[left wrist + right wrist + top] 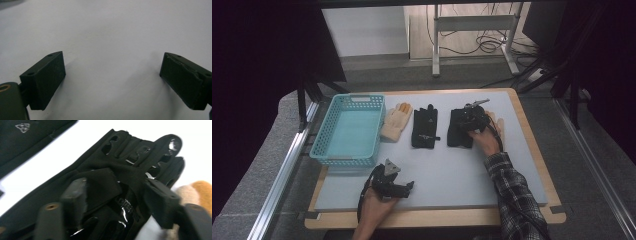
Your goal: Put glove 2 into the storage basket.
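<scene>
A black glove (458,136) lies at the right of the grey mat (452,172). My right gripper (473,120) is on its far end. In the right gripper view the right gripper (115,185) has a raised fold of this black glove (140,152) bunched between its pads, which press on it from both sides. A second black glove (424,127) lies flat mid-table, its logo corner (30,135) at the upper left of that view. My left gripper (408,186) rests near the front edge. In its own view the left gripper (112,67) is open over bare mat.
A teal mesh basket (344,161) stands at the left of the mat. A beige glove (396,122) lies beside it. Another beige glove (500,125) lies under the right hand, its tan cuff (197,190) beside the right jaw. Bare mat lies between the two grippers.
</scene>
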The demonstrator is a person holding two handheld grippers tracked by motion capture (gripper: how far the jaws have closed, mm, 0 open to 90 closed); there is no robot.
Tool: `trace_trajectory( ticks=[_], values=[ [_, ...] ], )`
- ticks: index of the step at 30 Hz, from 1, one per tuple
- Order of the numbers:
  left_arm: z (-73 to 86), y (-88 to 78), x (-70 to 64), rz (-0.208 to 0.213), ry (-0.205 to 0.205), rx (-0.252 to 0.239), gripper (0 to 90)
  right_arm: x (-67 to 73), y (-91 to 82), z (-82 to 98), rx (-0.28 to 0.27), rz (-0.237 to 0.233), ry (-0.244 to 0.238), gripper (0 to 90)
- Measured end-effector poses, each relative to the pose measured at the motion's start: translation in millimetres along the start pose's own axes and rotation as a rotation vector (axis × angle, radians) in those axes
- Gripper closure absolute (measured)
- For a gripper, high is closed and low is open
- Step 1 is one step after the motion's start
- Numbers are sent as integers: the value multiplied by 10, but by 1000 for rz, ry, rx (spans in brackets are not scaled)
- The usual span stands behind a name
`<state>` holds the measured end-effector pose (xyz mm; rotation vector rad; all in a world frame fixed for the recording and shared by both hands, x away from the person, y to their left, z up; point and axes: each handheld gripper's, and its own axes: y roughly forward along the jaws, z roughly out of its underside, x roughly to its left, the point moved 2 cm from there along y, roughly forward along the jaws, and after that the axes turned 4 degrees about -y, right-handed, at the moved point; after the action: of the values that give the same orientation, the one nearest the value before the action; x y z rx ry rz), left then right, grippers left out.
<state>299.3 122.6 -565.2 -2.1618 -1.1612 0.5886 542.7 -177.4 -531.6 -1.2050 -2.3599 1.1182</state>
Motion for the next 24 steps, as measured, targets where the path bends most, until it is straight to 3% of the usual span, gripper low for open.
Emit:
trace_trajectory(
  ticks=[1, 4, 8, 12, 19, 24],
  values=[
    [-1, 2, -1, -1, -3, 0, 67, 13, -5, 2, 3, -33, 23, 494],
    [-2, 3, -2, -2, -4, -1, 66, 16, -14, 12, 3, -56, 60, 601],
    [-2, 3, -1, -2, -4, 0, 66, 10, -17, 18, 5, -135, 111, 798],
    [-2, 3, -2, -2, -5, -1, 66, -7, -21, 28, -3, -159, 150, 823],
    [-2, 3, -1, -2, -4, 0, 66, 60, -150, -34, -11, -139, 107, 826],
    [-1, 1, 0, -3, -2, 1, 67, 172, -466, -99, -80, -174, 89, 826]
  ],
)
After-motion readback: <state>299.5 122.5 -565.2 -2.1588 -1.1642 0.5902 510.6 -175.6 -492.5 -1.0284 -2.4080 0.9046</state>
